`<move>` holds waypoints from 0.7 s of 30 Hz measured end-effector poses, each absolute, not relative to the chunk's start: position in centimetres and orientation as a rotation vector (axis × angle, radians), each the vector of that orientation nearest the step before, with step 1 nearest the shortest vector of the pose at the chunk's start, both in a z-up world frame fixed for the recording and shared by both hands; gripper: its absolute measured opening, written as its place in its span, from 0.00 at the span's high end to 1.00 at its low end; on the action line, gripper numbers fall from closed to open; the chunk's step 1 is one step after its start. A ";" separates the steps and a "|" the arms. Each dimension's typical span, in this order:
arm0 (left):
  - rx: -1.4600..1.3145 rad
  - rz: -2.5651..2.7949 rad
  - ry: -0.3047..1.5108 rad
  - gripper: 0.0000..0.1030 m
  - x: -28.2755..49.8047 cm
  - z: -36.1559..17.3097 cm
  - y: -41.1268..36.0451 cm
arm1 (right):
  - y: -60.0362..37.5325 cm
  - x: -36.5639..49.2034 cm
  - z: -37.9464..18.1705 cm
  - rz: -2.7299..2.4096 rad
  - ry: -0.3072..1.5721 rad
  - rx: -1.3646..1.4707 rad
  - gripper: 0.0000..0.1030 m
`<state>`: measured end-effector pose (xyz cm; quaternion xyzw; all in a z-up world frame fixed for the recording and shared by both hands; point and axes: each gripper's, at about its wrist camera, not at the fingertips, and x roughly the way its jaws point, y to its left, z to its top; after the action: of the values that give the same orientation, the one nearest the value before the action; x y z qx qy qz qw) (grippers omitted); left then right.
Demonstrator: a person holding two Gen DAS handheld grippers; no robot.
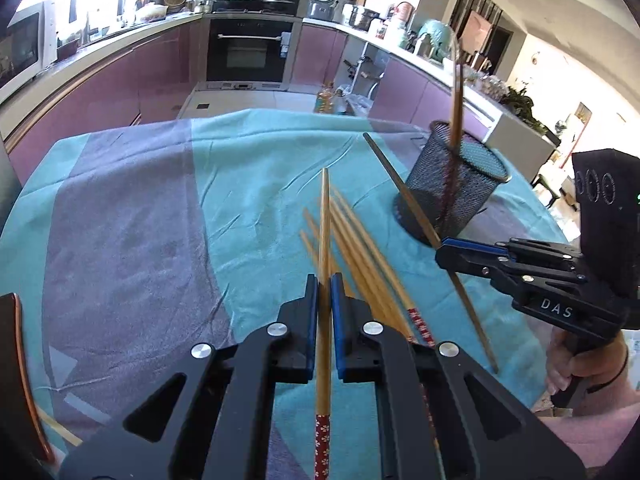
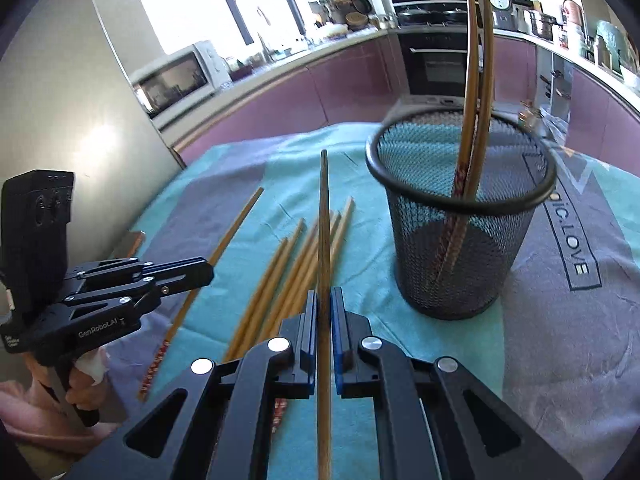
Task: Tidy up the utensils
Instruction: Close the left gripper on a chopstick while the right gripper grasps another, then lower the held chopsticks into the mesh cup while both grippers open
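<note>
Chopsticks [image 1: 324, 240] between left gripper [image 1: 324, 292] jaws

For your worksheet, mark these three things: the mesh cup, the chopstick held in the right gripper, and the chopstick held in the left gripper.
mesh cup [image 2: 460, 248], right wrist view, on its front mesh wall.
right gripper's chopstick [image 2: 324, 216], right wrist view, on its shaft beyond the pads.
left gripper's chopstick [image 1: 325, 216], left wrist view, on its pale shaft.

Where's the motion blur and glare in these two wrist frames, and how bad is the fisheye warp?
Left wrist: the chopstick in the left gripper is smeared near its tip, the chopsticks in the mesh holder are blurred, and the windows at upper left are blown out. Right wrist: the chopstick held by the right gripper is sharp, window glare is strong, and the chopsticks in the holder bow visibly from the lens.
</note>
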<state>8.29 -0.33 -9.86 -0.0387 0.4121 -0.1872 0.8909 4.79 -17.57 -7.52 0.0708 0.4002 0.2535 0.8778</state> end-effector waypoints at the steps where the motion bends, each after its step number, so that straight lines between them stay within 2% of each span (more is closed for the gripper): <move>1: -0.084 -0.399 0.847 0.93 8.2 -9.4 -0.3 | -17.8 4.6 -7.1 0.539 0.823 0.160 0.94; 21: -0.206 -0.614 0.630 0.93 7.4 0.4 -0.6 | -22.6 2.9 0.9 0.536 0.547 0.219 0.94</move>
<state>7.38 -0.59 0.41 -0.0994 0.3042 -0.2969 0.8997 2.93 -22.57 0.86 0.1067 0.2661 0.2608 0.9218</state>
